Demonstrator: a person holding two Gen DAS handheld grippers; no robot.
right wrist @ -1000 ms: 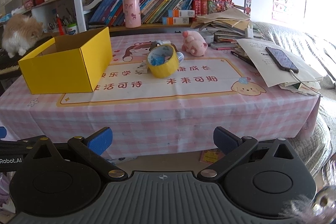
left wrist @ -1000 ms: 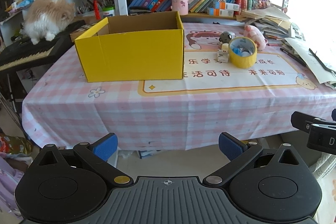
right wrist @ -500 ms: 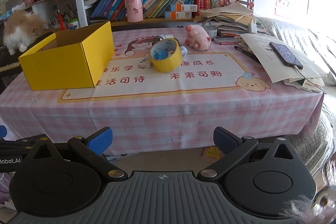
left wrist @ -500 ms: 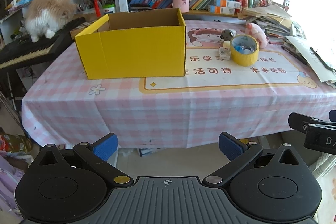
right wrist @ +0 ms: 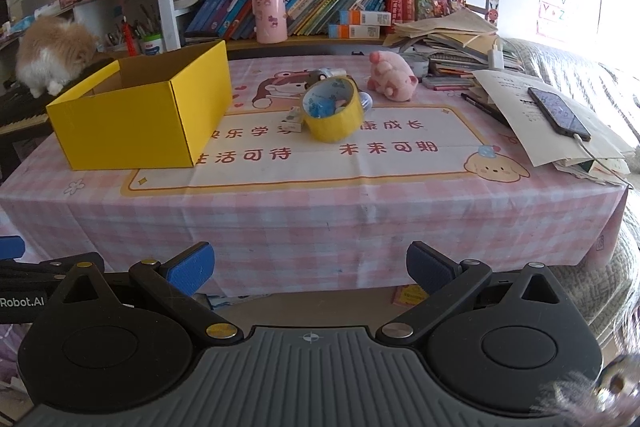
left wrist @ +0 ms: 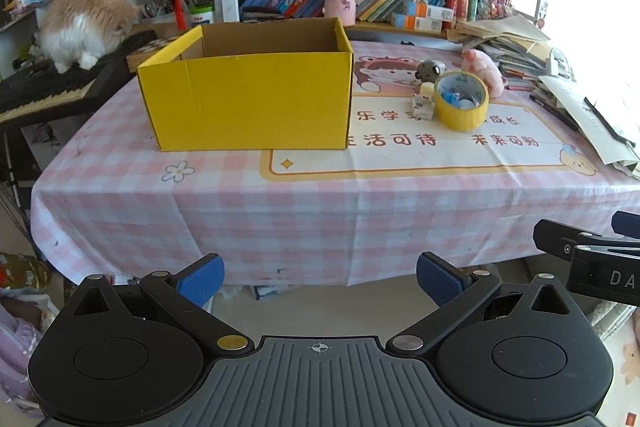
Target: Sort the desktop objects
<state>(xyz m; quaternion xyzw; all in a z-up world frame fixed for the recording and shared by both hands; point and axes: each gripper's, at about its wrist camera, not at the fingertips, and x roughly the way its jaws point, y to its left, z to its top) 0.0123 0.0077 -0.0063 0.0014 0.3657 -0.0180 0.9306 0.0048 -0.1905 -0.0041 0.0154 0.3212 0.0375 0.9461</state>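
The table (left wrist: 280, 195) carries all the work; the yellow box (left wrist: 248, 99) sits far left on it, open-topped, and what shows of its inside looks bare; right of it, the tape roll (right wrist: 332, 111), pink pig (right wrist: 390, 77), a small white box (right wrist: 294, 119) and a grey toy (left wrist: 430, 69) lie unsorted; judging by this, nothing is done; the left gripper (left wrist: 320, 277) and right gripper (right wrist: 310, 265) hover off the near edge, jaws apart, empty.

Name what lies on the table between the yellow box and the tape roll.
In the right wrist view, a small white box touches the tape roll; bare mat reaches the yellow box.
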